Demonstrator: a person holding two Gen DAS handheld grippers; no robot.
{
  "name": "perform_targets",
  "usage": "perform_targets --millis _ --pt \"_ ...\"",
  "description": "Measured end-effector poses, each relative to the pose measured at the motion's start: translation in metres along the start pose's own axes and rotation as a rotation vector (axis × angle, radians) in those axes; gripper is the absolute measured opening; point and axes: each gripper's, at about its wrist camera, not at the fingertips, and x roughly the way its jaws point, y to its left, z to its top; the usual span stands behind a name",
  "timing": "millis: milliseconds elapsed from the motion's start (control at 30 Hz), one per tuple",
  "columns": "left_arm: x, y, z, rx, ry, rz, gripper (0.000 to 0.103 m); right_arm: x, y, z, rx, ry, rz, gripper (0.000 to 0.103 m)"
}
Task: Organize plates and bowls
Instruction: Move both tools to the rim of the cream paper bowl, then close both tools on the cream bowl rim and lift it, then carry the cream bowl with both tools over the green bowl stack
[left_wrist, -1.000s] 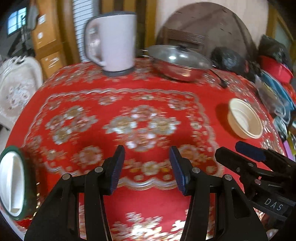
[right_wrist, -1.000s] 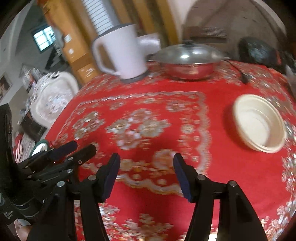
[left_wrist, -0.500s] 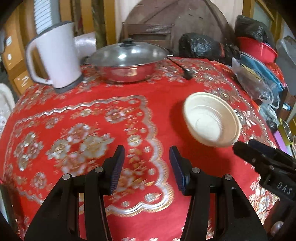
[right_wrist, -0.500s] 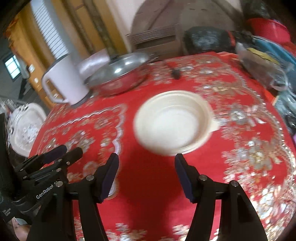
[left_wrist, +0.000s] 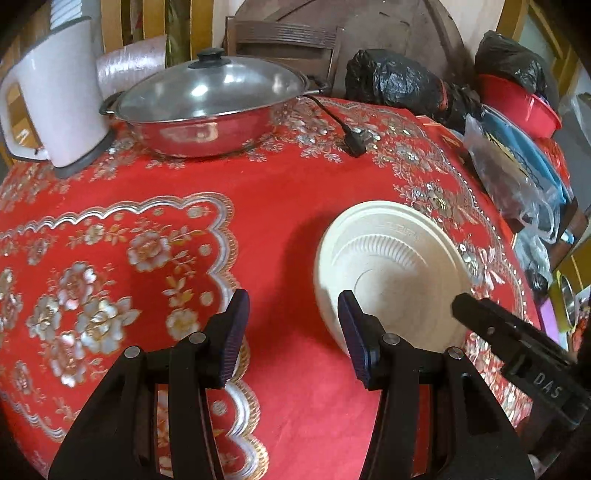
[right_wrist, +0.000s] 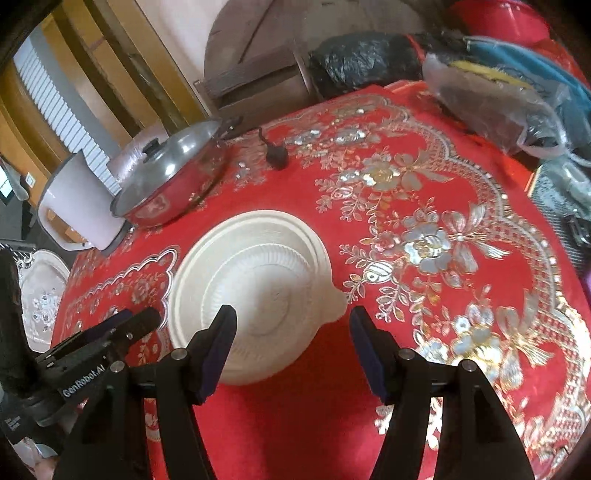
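Note:
A cream plastic bowl (left_wrist: 391, 273) stands upright on the red flowered tablecloth (left_wrist: 258, 206). My left gripper (left_wrist: 291, 299) hangs open just left of the bowl with nothing between its fingers; its right finger overlaps the bowl's near left rim in the picture. In the right wrist view the bowl (right_wrist: 258, 280) lies straight ahead, and my right gripper (right_wrist: 291, 314) is open above its near right part, pads clear of it. Each gripper shows in the other's view: the right gripper (left_wrist: 517, 332) beside the bowl, the left gripper (right_wrist: 110, 332) at the lower left.
A lidded steel wok (left_wrist: 210, 110) and a white kettle (left_wrist: 55, 99) stand at the table's back left, with a black plug (left_wrist: 354, 146) on its cord beside them. Black bags (left_wrist: 399, 81), a red basin (left_wrist: 517, 107) and plastic bags (left_wrist: 517, 177) crowd the right edge.
Both grippers have swung to the right across the table and a little lower, so the bowl is now close in front of them. A green-rimmed dish at the left has left the view.

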Motion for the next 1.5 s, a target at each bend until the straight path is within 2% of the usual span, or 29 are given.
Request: perform_targets --millis 200,500,533,567,600,700,800,933,1133,1500 --pt "0.023 -0.014 0.003 0.037 0.050 0.006 0.050 0.019 -0.012 0.007 0.043 0.024 0.036 0.064" --pt "0.045 -0.025 0.001 0.102 0.086 0.066 0.050 0.036 -0.009 0.006 -0.016 0.050 -0.001 0.063" --pt "0.046 -0.025 0.000 0.105 0.088 0.064 0.049 0.038 -0.007 0.006 -0.036 0.053 -0.019 0.060" --pt "0.048 -0.026 -0.001 0.109 0.093 0.066 0.042 0.040 -0.005 0.006 -0.053 0.057 -0.033 0.049" --pt "0.050 -0.028 -0.002 0.124 0.102 0.075 0.025 0.042 -0.003 0.005 -0.072 0.060 -0.048 0.038" --pt "0.052 -0.028 -0.003 0.141 0.105 0.089 0.023 0.043 0.000 0.002 -0.104 0.065 -0.048 0.032" --pt "0.050 -0.022 -0.003 0.126 0.107 0.080 0.022 0.040 0.008 -0.002 -0.144 0.058 -0.063 0.032" --pt "0.034 -0.013 -0.006 0.118 0.083 0.085 0.021 0.033 0.015 -0.006 -0.146 0.053 -0.040 0.032" --pt "0.003 0.021 -0.015 0.064 0.056 0.107 0.021 0.021 0.045 -0.018 -0.192 0.046 -0.003 0.032" --pt "-0.049 0.107 -0.045 -0.046 0.017 0.183 0.021 0.015 0.133 -0.047 -0.333 0.053 0.081 0.035"
